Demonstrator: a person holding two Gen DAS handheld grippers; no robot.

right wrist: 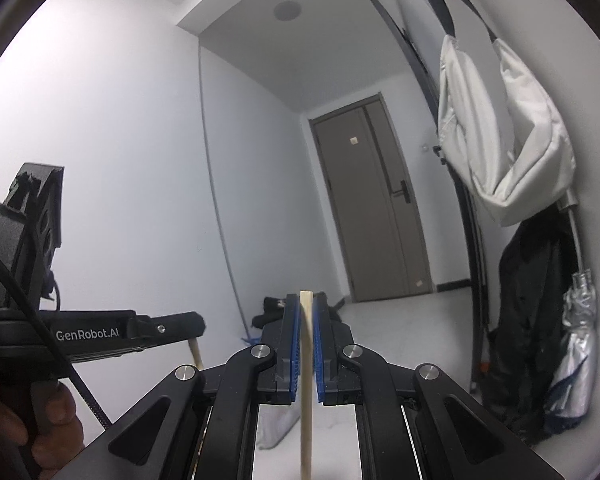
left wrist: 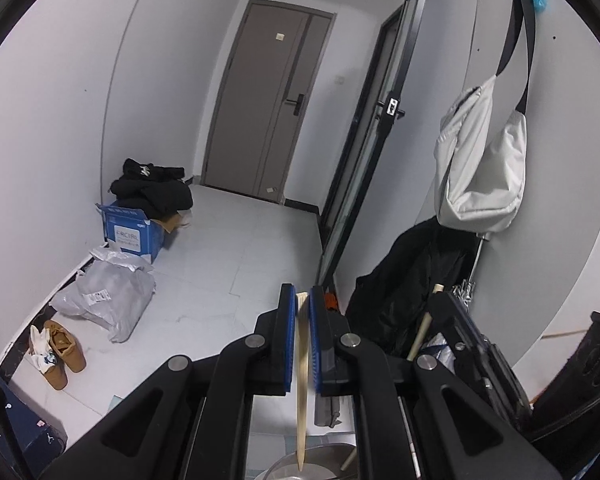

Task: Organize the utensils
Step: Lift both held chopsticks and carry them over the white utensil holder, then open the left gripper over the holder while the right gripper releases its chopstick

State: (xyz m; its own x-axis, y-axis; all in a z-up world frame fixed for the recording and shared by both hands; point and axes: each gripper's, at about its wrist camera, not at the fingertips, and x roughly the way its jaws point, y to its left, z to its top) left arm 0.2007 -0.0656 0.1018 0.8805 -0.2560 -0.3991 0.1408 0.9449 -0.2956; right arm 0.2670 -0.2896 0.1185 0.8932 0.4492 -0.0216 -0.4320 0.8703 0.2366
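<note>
Left claw (left wrist: 302, 304) clamping a pale wooden chopstick (left wrist: 301, 380) between the blue pads, jaws together on it; stick running near upright, blunt end poking just above the pads, pointed tip hanging down over the rim of a metal bowl (left wrist: 324, 462) at the bottom of the left wrist view. Right claw (right wrist: 306, 312) likewise gripping a second chopstick (right wrist: 306, 384), jaws closed on it, long axis near vertical, square end standing just above the pads, lower end running out of frame. Both claws pointing into a hallway toward a brown door (left wrist: 266, 96), not down at any desk; none showing in either view. Judging the key relation as follows: only the left stick's tip is seen over the bowl, so the left hand appears nearer to a drop; the right claw's position relative to the bowl cannot be told. Left tool body (right wrist: 100, 334) showing at the left edge of the right wrist view, with a hand (right wrist: 40, 428) on its grip. White bag (left wrist: 482, 160) hanging on the wall, well apart.
</note>
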